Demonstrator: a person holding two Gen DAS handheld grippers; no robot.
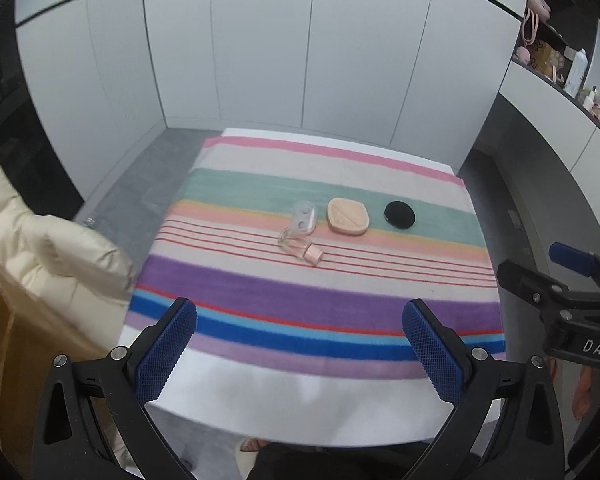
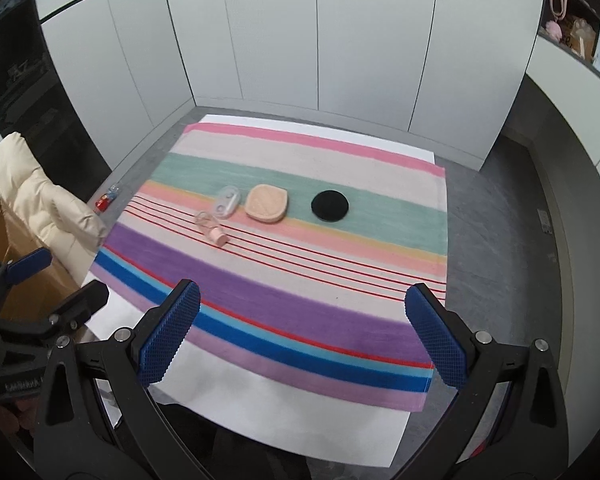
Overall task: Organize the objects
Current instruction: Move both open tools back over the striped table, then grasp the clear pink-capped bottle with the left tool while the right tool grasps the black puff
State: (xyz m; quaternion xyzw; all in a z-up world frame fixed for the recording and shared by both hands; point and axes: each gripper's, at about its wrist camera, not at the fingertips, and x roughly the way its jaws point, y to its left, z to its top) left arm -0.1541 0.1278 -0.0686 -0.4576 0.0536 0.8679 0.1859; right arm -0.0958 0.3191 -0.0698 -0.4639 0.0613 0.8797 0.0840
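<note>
Left gripper: the left gripper [image 1: 300, 332] is seen above the near edge of the table, its jaws spread wide with nothing between them; its blue textured pads [image 1: 166, 354] are well apart. It is also seen at the left edge of the right wrist view [image 2: 56, 280].

Right gripper: the right gripper [image 2: 302, 332] is held above the near part of the table, its jaws spread wide and empty. Part of it is seen at the right edge of the left wrist view [image 1: 556, 276].

Striped cloth: a striped cloth [image 1: 340, 308] in pink, green, purple and blue bands is laid over a white table [image 1: 300, 412].

Clear case: a small clear plastic case [image 1: 303, 220] is found on the cloth at the left end of a row, near the middle of the cloth.

Small bottle: a clear small bottle with a pink cap [image 1: 300, 249] is laid on its side just near of the clear case; whether the two touch cannot be told.

Beige puff: a beige makeup puff [image 1: 347, 216] is laid flat just right of the clear case.

Black puff: a round black puff [image 1: 399, 214] is laid flat to the right of the beige puff, apart from it.

Surroundings: a cream padded jacket [image 1: 40, 240] is draped at the left, and white cabinet panels [image 1: 260, 40] are seen beyond the far edge of the table.
</note>
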